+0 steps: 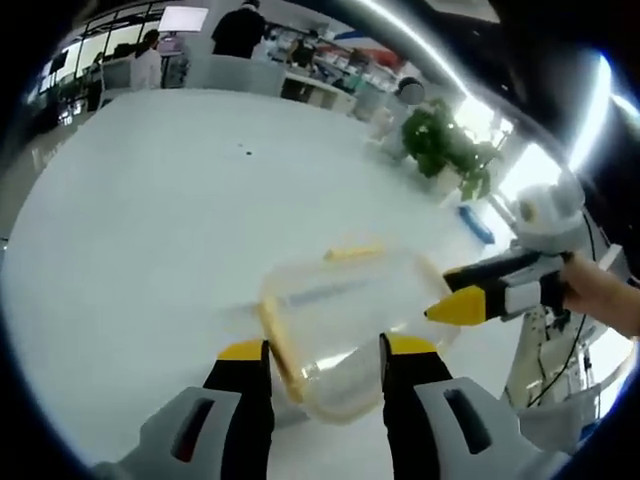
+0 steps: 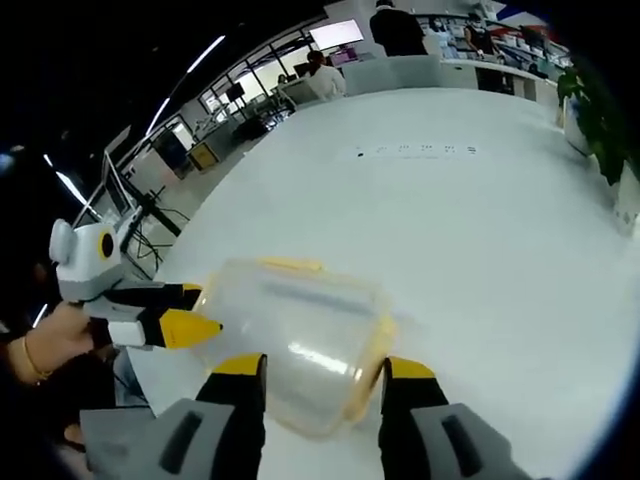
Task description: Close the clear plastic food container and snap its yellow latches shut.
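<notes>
The clear plastic container (image 1: 345,300) with its lid on lies on the white table (image 1: 180,200), slightly blurred. Yellow latches show on its far edge (image 1: 352,253) and left edge (image 1: 275,340). My left gripper (image 1: 326,348) is open, its yellow-tipped jaws either side of the container's near end. My right gripper (image 1: 455,290) reaches in from the right, tip against the container's side. In the right gripper view the container (image 2: 300,330) sits between the open jaws of my right gripper (image 2: 324,367), and my left gripper (image 2: 190,310), held by a hand (image 2: 55,340), touches its left side.
The table stretches wide and bare beyond the container. A potted plant (image 1: 445,145) and a blue object (image 1: 477,224) sit at its far right edge. People, desks and a screen (image 2: 335,33) lie beyond the table. The table's edge (image 2: 165,260) runs close behind the left gripper.
</notes>
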### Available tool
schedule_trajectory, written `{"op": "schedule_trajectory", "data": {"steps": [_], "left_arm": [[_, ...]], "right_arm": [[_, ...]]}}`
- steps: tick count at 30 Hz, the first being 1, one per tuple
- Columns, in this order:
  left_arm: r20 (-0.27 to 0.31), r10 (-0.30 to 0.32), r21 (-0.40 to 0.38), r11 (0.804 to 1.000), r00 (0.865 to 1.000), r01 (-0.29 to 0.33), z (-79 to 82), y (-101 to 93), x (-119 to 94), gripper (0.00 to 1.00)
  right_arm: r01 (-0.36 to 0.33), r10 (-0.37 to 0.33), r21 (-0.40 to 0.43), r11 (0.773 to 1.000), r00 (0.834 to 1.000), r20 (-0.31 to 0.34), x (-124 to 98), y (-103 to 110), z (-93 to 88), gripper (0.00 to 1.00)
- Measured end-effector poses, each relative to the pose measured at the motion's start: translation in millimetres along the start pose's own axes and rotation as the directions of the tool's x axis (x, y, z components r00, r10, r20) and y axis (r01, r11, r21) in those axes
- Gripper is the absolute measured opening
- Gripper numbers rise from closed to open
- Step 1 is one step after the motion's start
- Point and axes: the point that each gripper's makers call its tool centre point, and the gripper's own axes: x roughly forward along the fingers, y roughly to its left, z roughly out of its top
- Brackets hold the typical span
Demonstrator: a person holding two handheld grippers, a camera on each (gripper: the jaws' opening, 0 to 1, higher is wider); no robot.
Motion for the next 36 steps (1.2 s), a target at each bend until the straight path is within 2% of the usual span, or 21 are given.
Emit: {"op": "schedule_trajectory", "data": {"steps": [14, 30, 36], "left_arm": [[0.026, 0.019, -0.004, 1.000, 0.999, -0.019, 17.3, 20.4, 0.8, 0.41], [0.081, 0.021, 0.002, 1.000, 0.996, -0.022, 47.6, 39.5, 14.0, 0.41], [0.105, 0.012, 0.016, 1.000, 0.994, -0.014, 55.6, 43.6, 18.5, 0.41]], "right_arm": [[-0.002, 0.002, -0.008, 1.000, 1.000, 0.023, 18.1, 2.3, 20.7, 0.43], [-0.008, 0.009, -0.017, 1.000, 0.999, 0.045, 38.2, -7.7, 54.2, 0.43], [-0.039, 0.037, 0.033, 0.999, 0.998, 0.057, 44.4, -11.4, 60.9, 0.43]]}}
